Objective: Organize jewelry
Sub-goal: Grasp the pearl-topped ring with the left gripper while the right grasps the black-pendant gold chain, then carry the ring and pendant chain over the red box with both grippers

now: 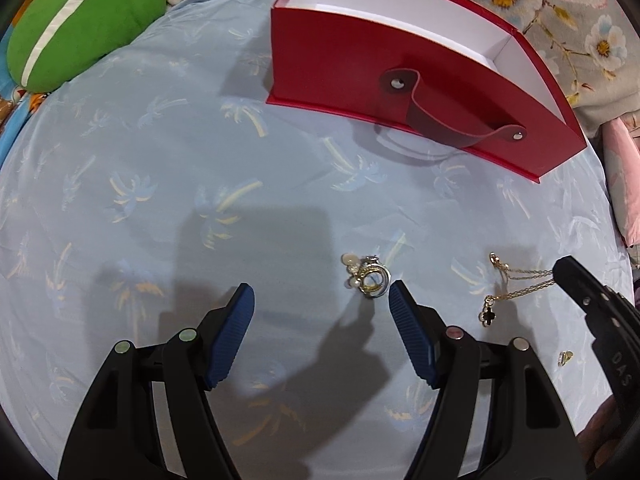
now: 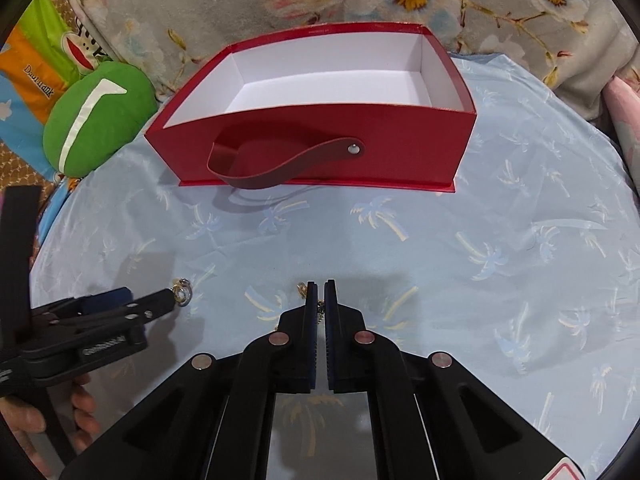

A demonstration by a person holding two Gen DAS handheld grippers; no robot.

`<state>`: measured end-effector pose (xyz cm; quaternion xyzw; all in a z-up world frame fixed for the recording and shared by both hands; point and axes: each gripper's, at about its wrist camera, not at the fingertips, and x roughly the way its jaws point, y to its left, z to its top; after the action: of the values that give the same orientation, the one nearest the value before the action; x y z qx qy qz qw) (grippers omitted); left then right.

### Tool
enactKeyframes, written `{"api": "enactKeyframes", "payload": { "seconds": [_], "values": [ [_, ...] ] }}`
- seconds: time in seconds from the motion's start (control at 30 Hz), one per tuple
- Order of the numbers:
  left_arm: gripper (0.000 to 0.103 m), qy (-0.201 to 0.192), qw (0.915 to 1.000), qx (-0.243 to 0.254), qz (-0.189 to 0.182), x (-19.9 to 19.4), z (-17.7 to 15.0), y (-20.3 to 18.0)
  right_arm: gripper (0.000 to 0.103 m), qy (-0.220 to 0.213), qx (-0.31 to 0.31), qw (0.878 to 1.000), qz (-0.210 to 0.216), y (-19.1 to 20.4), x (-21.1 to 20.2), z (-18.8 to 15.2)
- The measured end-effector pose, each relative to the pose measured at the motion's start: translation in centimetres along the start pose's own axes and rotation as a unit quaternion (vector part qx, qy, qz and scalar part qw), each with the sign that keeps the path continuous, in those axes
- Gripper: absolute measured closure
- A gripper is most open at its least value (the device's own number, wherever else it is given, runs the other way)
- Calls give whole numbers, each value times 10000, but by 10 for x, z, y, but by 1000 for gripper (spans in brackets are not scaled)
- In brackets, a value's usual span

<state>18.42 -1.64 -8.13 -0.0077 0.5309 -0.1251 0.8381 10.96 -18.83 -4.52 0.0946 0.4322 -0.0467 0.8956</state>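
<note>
An open red box (image 1: 340, 60) (image 2: 400, 152) with a white inside and a strap handle stands at the back of the blue palm-print cloth. A cluster of rings and pearl earrings (image 1: 368, 278) (image 2: 182, 292) lies just ahead of my left gripper (image 1: 320, 292) (image 2: 152, 300). That gripper is open with nothing between its blue pads, and its right fingertip is close beside the cluster. My right gripper (image 2: 320, 286) (image 1: 560, 270) is shut on the gold necklace chain (image 1: 524, 286) (image 2: 320, 308). The black clover pendant (image 1: 486, 316) trails at the chain's left end.
A small gold earring (image 1: 565, 358) lies alone on the cloth (image 1: 160, 200) by the right gripper. A green cushion (image 1: 80, 24) (image 2: 96, 120) sits at the back left. A floral blanket (image 1: 540, 8) lies behind the box. A person's hand (image 2: 80, 412) holds the left gripper.
</note>
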Motion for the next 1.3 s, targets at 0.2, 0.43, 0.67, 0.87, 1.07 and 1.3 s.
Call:
{"api": "enactKeyframes", "payload": {
  "seconds": [0.2,0.43,0.67,0.87,1.07,1.3],
  "values": [
    [36,13,9999,104,9,6,3,-8,100,-167,59,9998,32,-5,-15,4],
    [67,-30,9998,143,-167,5,5,-14,100,-187,70,9998,65,-7,-19,5],
    [86,37,9991,28,-431,3,4,-10,100,-157,61,9998,109,-6,-17,4],
    [86,-97,9985,-10,-538,-10,4,-6,100,-157,62,9998,131,-6,-18,2],
    [86,-362,9978,-32,-563,-41,5,2,100,-247,58,9996,158,-4,-27,3],
    [86,-781,9957,-66,-487,-82,17,12,100,-553,-8,9982,226,2,-53,15]
  ]
}}
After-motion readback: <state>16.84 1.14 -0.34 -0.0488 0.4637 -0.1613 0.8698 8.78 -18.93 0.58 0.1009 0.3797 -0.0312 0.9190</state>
